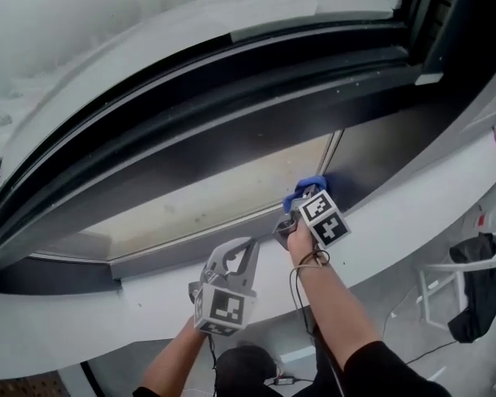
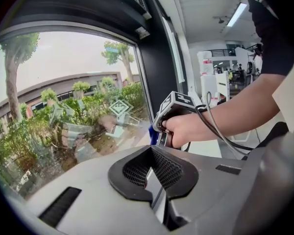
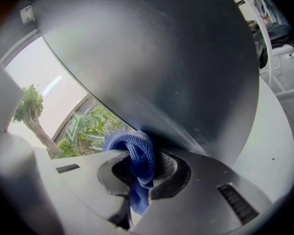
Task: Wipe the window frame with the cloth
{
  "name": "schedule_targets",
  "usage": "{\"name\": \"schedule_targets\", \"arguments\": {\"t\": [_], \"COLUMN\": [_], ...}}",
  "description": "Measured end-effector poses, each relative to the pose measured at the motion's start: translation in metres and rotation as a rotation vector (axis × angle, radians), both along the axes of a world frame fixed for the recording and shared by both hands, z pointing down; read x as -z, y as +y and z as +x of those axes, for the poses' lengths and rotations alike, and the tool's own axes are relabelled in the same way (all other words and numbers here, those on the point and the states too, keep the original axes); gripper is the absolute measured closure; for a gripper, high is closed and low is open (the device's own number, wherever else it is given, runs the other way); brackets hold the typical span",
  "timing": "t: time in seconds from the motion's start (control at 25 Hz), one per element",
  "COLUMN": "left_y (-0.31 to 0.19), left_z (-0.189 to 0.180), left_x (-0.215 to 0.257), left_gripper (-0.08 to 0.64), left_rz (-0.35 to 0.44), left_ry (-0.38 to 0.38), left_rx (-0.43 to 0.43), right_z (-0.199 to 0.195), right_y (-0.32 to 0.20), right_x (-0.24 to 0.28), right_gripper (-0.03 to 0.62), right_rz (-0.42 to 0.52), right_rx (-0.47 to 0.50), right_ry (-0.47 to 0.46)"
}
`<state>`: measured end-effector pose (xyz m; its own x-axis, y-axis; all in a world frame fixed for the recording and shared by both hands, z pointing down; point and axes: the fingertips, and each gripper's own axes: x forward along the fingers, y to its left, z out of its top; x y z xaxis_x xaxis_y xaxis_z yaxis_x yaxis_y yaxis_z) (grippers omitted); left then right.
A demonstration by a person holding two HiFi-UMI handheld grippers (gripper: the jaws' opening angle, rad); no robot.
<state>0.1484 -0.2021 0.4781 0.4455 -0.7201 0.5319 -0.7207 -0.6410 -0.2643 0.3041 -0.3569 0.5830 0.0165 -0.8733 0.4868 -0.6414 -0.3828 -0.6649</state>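
The dark window frame (image 1: 256,131) curves across the head view above a glass pane (image 1: 215,197). My right gripper (image 1: 307,197) is shut on a bunched blue cloth (image 1: 308,184), which presses on the dark frame at the pane's lower right corner. In the right gripper view the cloth (image 3: 137,153) sits knotted between the jaws of that gripper (image 3: 142,173), against the frame (image 3: 176,72). My left gripper (image 1: 236,253) hangs lower left by the white sill (image 1: 397,222), shut and holding nothing. The left gripper view shows its own closed jaws (image 2: 153,173) and a bit of cloth (image 2: 153,131).
A white rack with dark clothing (image 1: 479,279) stands at the lower right on the floor. A cable (image 1: 298,292) loops from the right wrist. Trees and buildings show through the glass (image 2: 63,121). An office space (image 2: 225,67) lies behind.
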Motion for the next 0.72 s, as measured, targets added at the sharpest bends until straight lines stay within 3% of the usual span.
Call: {"name": "schedule_targets", "arguments": {"t": [0.48, 0.72], "left_y": [0.006, 0.017], "left_z": [0.012, 0.017], "left_x": [0.072, 0.096], "left_gripper": [0.555, 0.555], "left_rz": [-0.017, -0.026], "left_ry": [-0.019, -0.013], "left_rx": [0.003, 0.017], "right_z": [0.0, 0.001], "right_y": [0.0, 0.001], "right_x": [0.069, 0.11], "right_gripper": [0.571, 0.571], "right_rz": [0.021, 0.085], "right_rx": [-0.011, -0.005], "right_ry": [-0.018, -0.03]}}
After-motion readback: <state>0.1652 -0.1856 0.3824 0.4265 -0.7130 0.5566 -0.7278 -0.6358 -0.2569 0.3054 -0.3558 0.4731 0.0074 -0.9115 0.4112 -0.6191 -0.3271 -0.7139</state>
